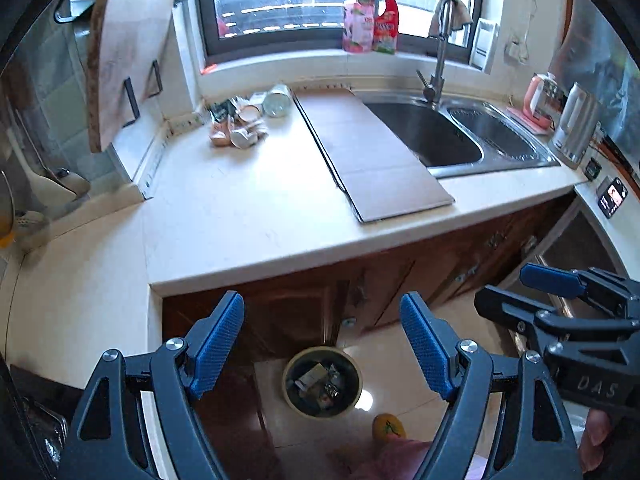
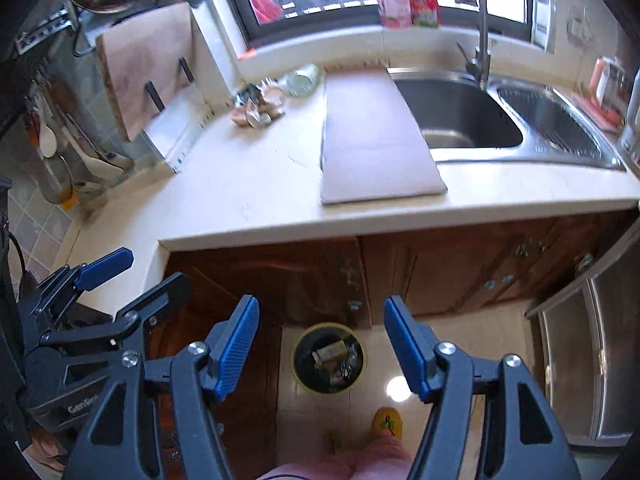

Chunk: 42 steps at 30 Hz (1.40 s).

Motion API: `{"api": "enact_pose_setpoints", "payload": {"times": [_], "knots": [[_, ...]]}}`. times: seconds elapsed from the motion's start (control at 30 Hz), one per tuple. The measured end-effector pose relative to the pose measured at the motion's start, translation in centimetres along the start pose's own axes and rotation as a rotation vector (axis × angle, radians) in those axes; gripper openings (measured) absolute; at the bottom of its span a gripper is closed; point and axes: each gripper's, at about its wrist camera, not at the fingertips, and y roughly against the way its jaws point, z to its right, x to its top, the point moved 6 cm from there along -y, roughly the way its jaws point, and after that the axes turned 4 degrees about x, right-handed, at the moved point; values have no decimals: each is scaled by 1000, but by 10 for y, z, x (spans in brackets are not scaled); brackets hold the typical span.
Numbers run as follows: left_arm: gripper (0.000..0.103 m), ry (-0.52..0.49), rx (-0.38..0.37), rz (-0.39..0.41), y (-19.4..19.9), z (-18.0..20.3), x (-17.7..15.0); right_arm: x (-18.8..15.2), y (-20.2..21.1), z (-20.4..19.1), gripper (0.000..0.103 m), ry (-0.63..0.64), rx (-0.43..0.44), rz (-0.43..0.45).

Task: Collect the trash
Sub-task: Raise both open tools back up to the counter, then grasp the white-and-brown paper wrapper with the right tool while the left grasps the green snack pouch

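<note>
Both grippers up above the floor, tilted down past the front edge of the counter.

Left gripper: jaws well apart, nothing between the blue pads, bare cabinet front and floor showing through the gap. Right gripper: jaws likewise spread, empty, no contact with anything. Each also seen from the other's camera, off to the side, fingers apart there too.

Trash bin on the floor tiles, round, dark inside with a yellowish rim, just in front of the brown cabinets. Already some scraps in it: a tan box-like piece, crinkled wrappers. Sits directly below the gap between the fingers in both views.

Remaining trash pile at the back edge of the counter, near the back left corner under the window: eggshells, a small round cup, dark wrapper bits, bunched together. Clear jar lying on its side just beside the pile, against the back edge.

Flat cardboard sheet running from back edge to front edge, right side overlapping the sink. Two spray bottles on the window sill. Wooden cutting board upright in a rack at the counter's left edge.

Yellow slipper and pink trouser leg at the bottom, near the bin.
</note>
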Motion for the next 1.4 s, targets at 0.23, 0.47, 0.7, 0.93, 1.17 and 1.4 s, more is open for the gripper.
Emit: {"api": "enact_pose_setpoints", "payload": {"times": [0.23, 0.47, 0.7, 0.93, 1.17, 1.4], "knots": [[79, 30, 17, 48, 17, -19, 25, 22, 15, -18, 66, 21, 3, 69], [79, 70, 46, 60, 9, -39, 48, 59, 4, -24, 67, 46, 29, 102], [79, 112, 118, 60, -26, -61, 90, 116, -34, -22, 67, 76, 78, 89], [79, 203, 133, 11, -85, -95, 142, 183, -86, -20, 67, 99, 124, 39], [79, 284, 132, -69, -161, -127, 181, 243, -149, -13, 67, 108, 161, -24], [79, 255, 185, -96, -227, -147, 223, 295, -228, -11, 67, 80, 234, -119]]}}
